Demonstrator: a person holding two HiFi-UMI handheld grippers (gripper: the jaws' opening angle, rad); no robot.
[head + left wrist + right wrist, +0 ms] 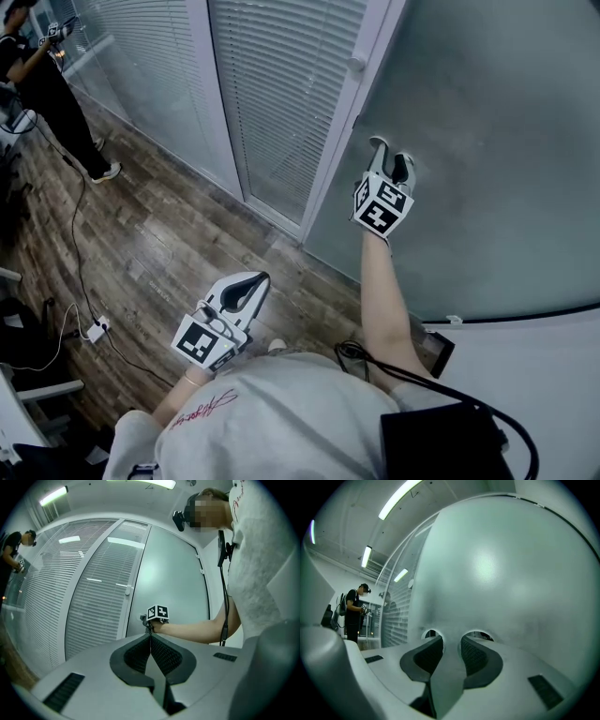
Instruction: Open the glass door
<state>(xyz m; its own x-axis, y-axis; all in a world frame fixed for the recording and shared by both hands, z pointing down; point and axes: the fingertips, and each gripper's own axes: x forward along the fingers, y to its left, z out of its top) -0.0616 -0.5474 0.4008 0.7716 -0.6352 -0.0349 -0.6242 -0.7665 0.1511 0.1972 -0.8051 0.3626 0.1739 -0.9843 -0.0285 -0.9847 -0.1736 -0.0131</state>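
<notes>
The frosted glass door (487, 141) fills the right half of the head view. My right gripper (390, 156) is held out level on an outstretched arm, its tips at or almost on the pane near the door's left edge. In the right gripper view the glass door (511, 573) fills the picture, and the right gripper (452, 641) stands open with nothing between its jaws; their reflections show in the pane. My left gripper (251, 284) hangs lower and further back, away from the door. The left gripper (151, 637) is shut and empty, pointing at the door (173, 573).
A white frame post (352, 112) with a small knob (357, 62) borders the door's left side; panes with blinds (281, 84) run further left. Another person (47, 84) stands at the far left. A cable and power strip (97, 328) lie on the wooden floor.
</notes>
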